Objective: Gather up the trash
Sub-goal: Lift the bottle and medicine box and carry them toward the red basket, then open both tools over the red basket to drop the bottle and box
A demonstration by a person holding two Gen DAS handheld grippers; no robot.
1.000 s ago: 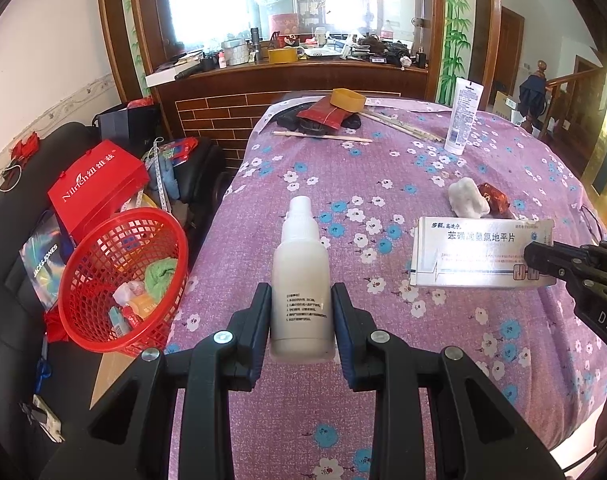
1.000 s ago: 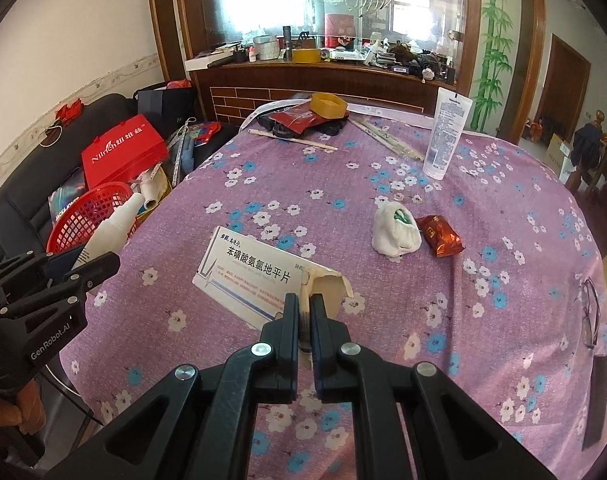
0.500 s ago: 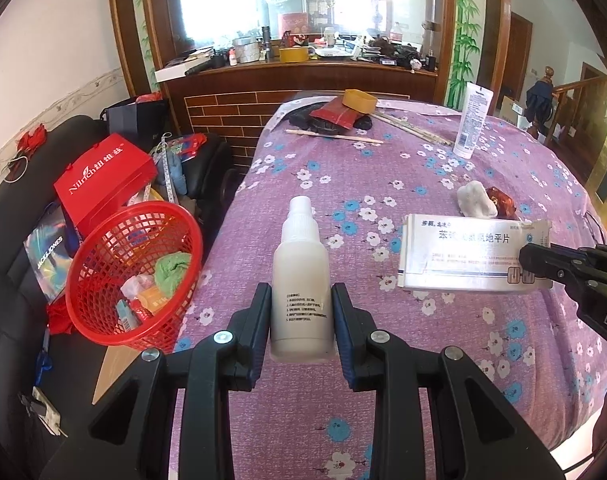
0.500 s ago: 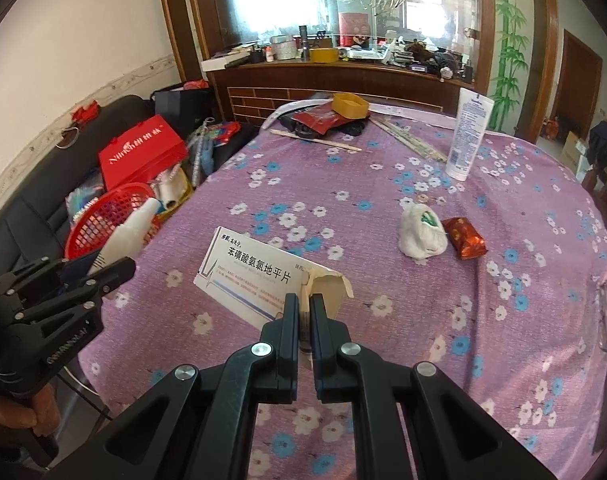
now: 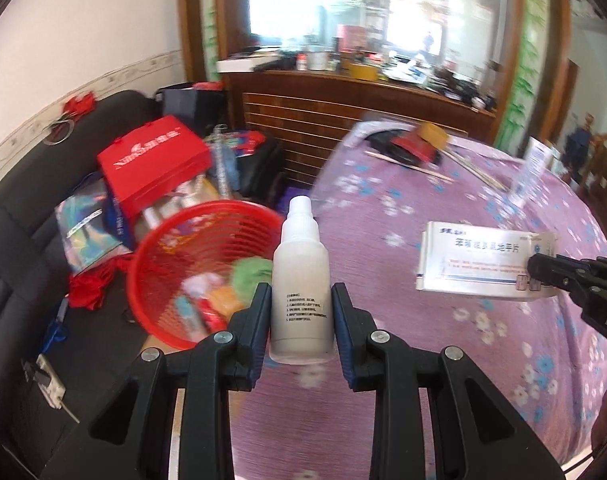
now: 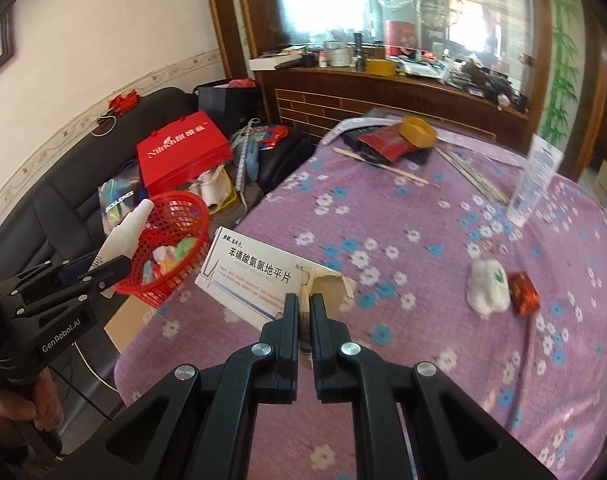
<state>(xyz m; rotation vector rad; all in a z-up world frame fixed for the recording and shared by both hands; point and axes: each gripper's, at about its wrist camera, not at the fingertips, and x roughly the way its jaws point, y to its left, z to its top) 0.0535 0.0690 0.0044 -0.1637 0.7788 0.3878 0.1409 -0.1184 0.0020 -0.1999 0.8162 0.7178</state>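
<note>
A bench (image 6: 443, 240) under a purple flowered cloth carries the litter of a household clear-out, and the red basket (image 5: 207, 236) standing off its edge, already part-filled with scraps, is plainly where the rubbish is bound. Nearest the basket, the left tool (image 5: 301, 312) is clamped on an upright white plastic bottle (image 5: 300, 280), carried over the bench edge beside the basket's rim, probably for a clean drop. Further from the basket, the right tool (image 6: 304, 312) is pinched together on the torn flap of a flat medicine box (image 6: 259, 276), lifted clear of the cloth. Well beyond, away from the basket, a white wad (image 6: 488, 286) and red wrapper (image 6: 524, 298) wait uncollected
</note>
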